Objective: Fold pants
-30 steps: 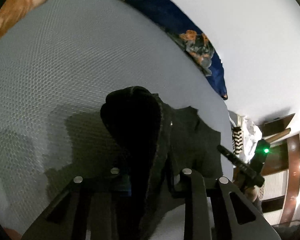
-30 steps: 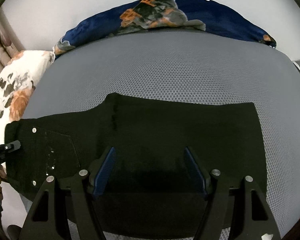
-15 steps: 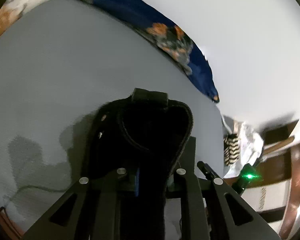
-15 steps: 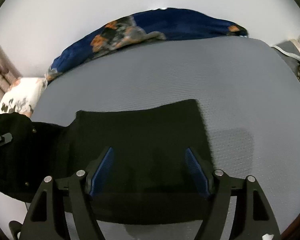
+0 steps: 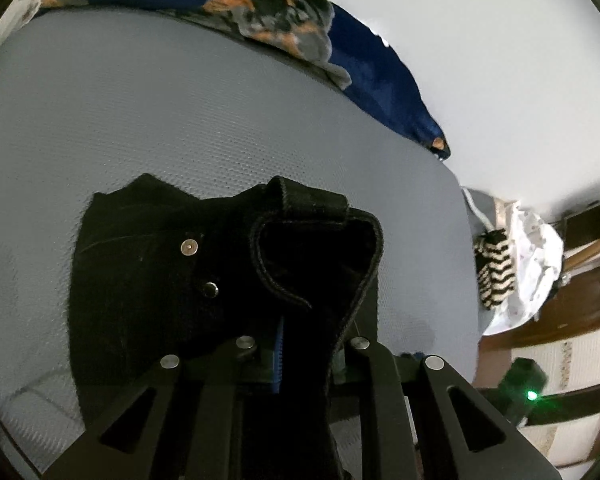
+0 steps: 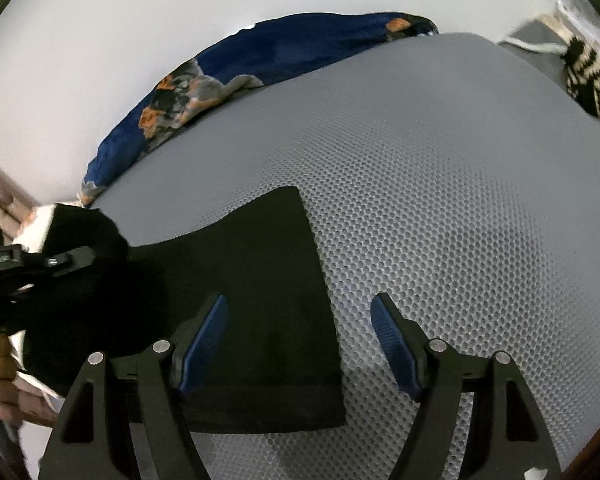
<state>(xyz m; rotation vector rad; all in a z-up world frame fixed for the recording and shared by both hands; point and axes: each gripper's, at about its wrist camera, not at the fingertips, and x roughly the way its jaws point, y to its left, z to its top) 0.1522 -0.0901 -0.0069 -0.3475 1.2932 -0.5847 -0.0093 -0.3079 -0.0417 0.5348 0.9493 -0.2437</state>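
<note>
Black pants (image 5: 148, 280) lie on a grey mesh bed surface (image 5: 160, 120). My left gripper (image 5: 300, 356) is shut on the waistband end, which bulges up between the fingers, with two metal buttons showing to the left. In the right wrist view the leg end of the pants (image 6: 260, 300) lies flat. My right gripper (image 6: 298, 344) is open just above its hem edge, left finger over the cloth, right finger over bare mesh. The left gripper (image 6: 48, 260) shows at the left edge of that view, holding the bunched waistband.
A navy floral blanket (image 5: 320, 48) lies along the far edge by the white wall; it also shows in the right wrist view (image 6: 260, 64). A striped and white clothes pile (image 5: 508, 264) sits off the bed's right end. Wooden furniture (image 5: 580, 320) stands beyond.
The left gripper has carried the waistband toward the leg end, and the cloth now drapes lower with its buttons showing. In the right wrist view the pants look shorter and the hem edge has shifted left.
</note>
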